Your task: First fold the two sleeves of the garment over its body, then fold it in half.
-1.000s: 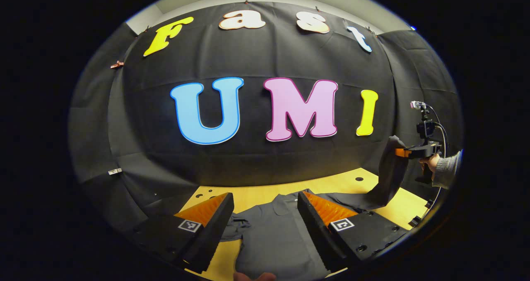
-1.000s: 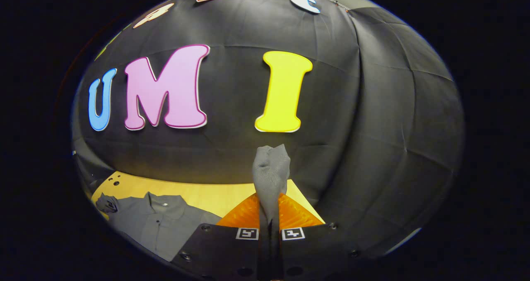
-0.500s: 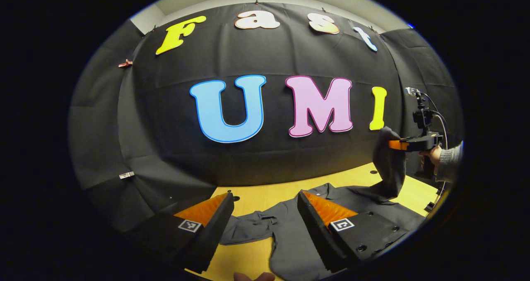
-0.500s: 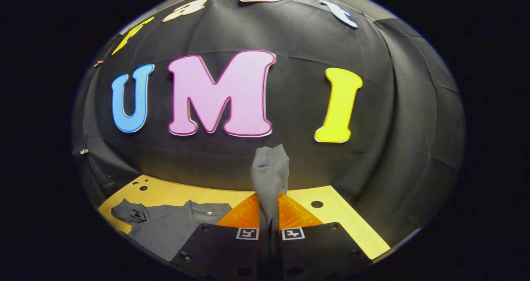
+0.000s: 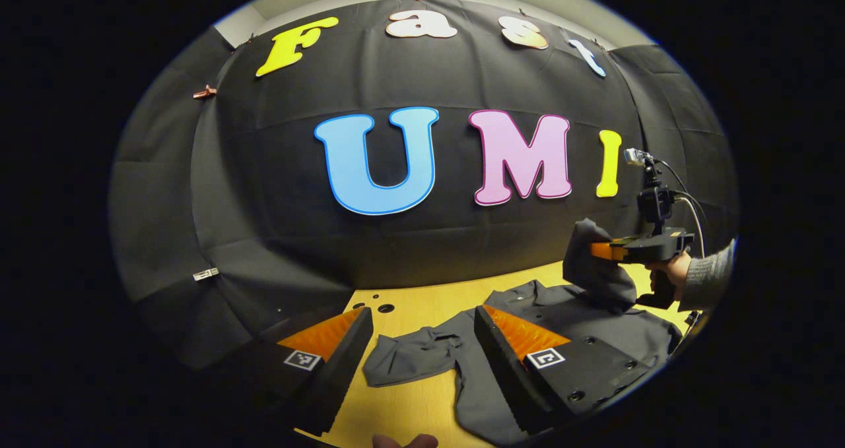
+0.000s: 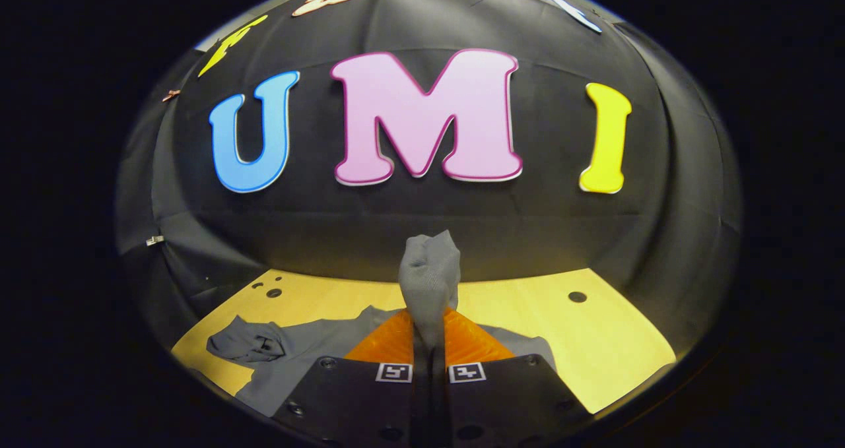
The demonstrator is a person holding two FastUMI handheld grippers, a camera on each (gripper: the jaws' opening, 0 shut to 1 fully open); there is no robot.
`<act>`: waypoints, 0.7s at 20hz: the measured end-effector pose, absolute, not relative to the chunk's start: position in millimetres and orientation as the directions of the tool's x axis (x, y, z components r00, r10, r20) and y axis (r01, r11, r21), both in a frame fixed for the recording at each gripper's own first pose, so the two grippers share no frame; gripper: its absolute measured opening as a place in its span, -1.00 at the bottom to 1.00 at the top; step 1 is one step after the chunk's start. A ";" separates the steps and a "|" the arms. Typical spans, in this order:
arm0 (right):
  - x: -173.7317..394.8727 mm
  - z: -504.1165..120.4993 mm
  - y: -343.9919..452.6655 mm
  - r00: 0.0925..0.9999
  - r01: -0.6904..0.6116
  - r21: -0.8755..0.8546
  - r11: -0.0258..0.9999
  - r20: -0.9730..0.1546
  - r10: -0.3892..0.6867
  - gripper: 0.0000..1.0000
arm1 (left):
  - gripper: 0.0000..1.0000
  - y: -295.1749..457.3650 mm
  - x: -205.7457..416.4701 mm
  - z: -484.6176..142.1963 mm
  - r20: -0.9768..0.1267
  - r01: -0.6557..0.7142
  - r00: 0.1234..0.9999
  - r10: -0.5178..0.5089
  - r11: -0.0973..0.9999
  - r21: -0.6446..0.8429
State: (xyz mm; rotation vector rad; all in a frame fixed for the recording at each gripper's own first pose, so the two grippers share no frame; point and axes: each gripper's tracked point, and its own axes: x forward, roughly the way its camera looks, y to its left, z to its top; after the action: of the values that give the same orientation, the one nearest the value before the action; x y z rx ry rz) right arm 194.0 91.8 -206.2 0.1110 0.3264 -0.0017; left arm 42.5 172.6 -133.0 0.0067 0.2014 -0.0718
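Two grippers over one dark grey garment, spread flat on the yellow wooden table. Right gripper pressed together on the garment's right sleeve, both fingers clamped on the cloth, a bunched end of it standing up past the fingertips. Seen from the left gripper view: same right gripper held by a hand in a grey knit cuff, raised above the garment's far right shoulder, sleeve draped down from the pinch and touching the garment's body just below.

Left gripper spread wide, nothing between its fingers, hanging above the table at the garment's left side; through the gap, the left sleeve crumpled and lying outward from the body, resting on the wood. Same crumpled left sleeve at the garment's far edge in the right gripper view, collar end towards the booth wall. Several small round holes in the table beyond the garment, near the wall. Garment's body partly hidden behind the right finger of the left gripper.
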 end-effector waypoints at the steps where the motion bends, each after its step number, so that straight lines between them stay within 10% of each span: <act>1: 192.9 -216.8 103.0 0.941 0.005 0.107 0.994 -0.338 0.032 -0.89 | 0.94 175.8 42.7 -136.0 -0.203 0.067 0.977 -0.066 0.998 -0.003; 14: 180.9 -354.6 219.5 0.804 -0.149 0.128 0.981 -0.562 0.195 -0.80 | 0.95 215.3 47.9 -175.7 -0.270 0.023 0.962 -0.024 1.000 -0.006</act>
State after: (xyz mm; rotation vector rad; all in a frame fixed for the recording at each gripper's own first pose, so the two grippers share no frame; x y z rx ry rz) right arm 180.9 219.5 -354.6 0.0791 0.6099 0.1845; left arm 47.9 215.3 -175.7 -0.0027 0.2737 -0.0238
